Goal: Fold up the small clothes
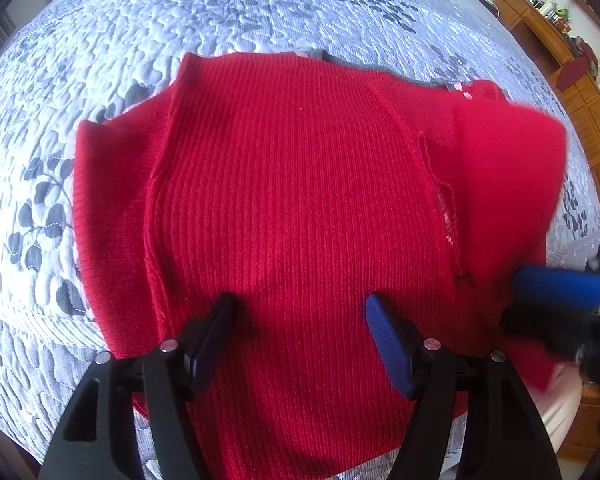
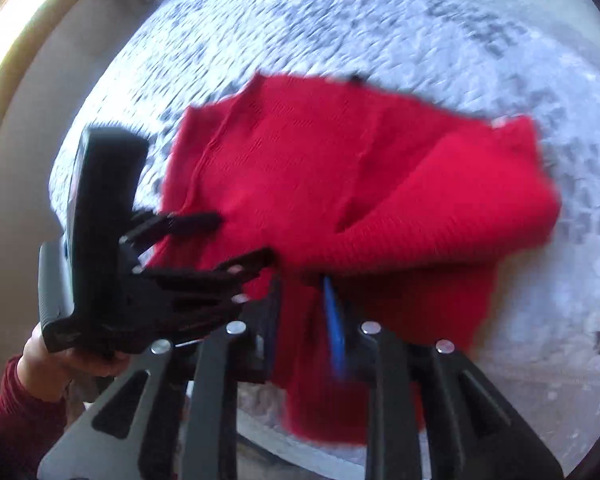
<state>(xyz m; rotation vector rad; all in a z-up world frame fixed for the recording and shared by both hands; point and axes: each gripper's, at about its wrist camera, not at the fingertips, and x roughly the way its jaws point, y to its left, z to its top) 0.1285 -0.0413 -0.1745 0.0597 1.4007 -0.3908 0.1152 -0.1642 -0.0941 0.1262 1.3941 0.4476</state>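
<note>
Sweater point(image 1: 292, 208): red, flat on quilted bed point(image 1: 80, 60).
Left gripper point(image 1: 300, 336): jaws apart over hem.
Right gripper point(image 2: 304, 300): seemingly clamped on fabric, blurred.
Advice: carry right flap toward 9 o'clock, edges aligned.

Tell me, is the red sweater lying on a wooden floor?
No, the sweater lies on a grey-and-white quilted bedspread with a leaf pattern.

Left wrist close over sweater point(image 1: 292, 200) at bed's point(image 1: 100, 60) near edge, right wrist beside it, angled left, both sharing sweater
</note>
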